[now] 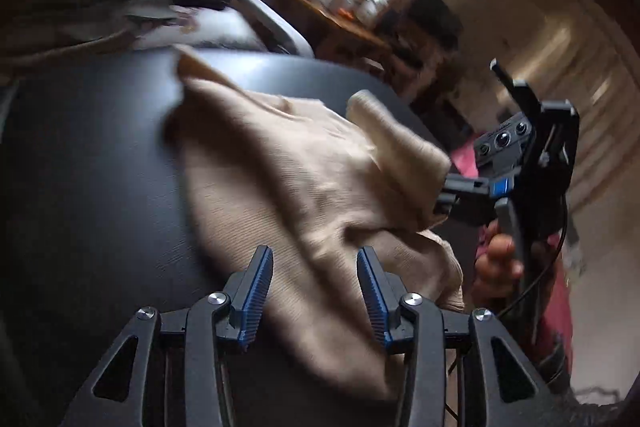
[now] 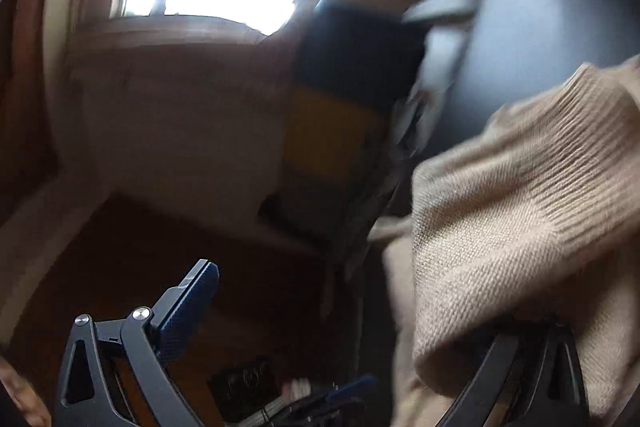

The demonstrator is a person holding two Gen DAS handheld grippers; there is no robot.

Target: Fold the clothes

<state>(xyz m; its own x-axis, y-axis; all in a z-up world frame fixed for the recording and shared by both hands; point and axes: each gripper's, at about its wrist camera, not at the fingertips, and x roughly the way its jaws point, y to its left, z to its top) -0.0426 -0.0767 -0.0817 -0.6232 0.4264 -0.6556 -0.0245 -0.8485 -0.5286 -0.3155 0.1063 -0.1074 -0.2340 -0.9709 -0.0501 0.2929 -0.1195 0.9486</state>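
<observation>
The sweater (image 1: pixel 304 163) lies rumpled on the dark table (image 1: pixel 92 155), filling the left wrist view from centre out to 3 o'clock, where one edge lifts off the surface. That lift seems to come from the right gripper (image 1: pixel 444 201), at 3 o'clock in the same view: its fingers meet the raised flap, probably to carry it across for a fold. Whether they pinch the cloth I cannot tell; in the right wrist view one finger (image 2: pixel 188 301) at 7 o'clock stands bare, while the other, at 5 o'clock, is buried under knit draped over it.

The left gripper (image 1: pixel 316 283) hovers at 6 o'clock, fingers spread and empty over the near edge, likely ready to pin or take it.

The sweater is beige, soft, fine-knit, with a ribbed band (image 2: pixel 568 115) at 2 o'clock in the right view. It is creased and not yet folded flat.
</observation>
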